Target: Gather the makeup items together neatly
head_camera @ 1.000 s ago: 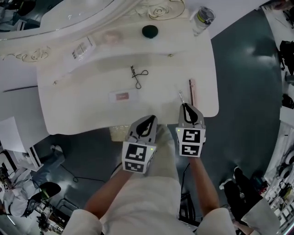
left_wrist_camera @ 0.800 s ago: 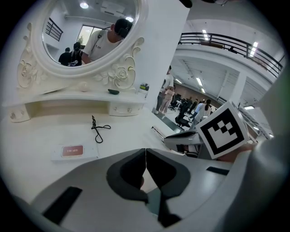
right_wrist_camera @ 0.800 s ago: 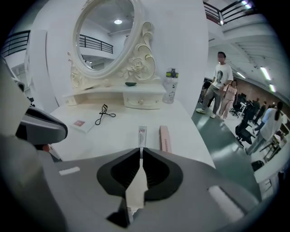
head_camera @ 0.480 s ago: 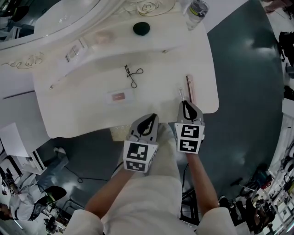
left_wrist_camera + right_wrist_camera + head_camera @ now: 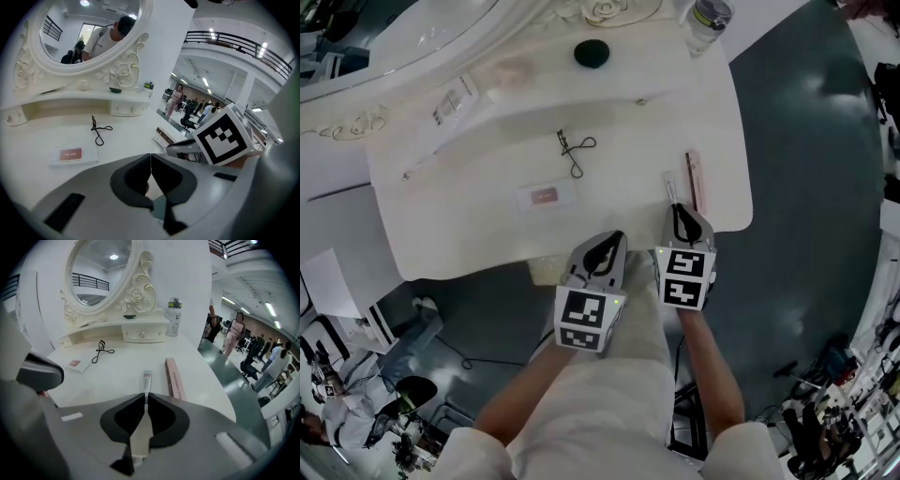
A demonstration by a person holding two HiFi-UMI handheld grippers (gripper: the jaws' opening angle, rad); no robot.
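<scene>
Slim tube [image 5: 147,379] sticks forward from right gripper [image 5: 146,395], pinched between its jaws.

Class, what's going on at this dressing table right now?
A person works at a white dressing table with a hand-held gripper in each hand. The right hand-held gripper is shut on a slim tube, beside a long pink box. The left hand-held gripper is shut and empty at the table's front edge. An eyelash curler and a flat packet lie apart, further left.
</scene>
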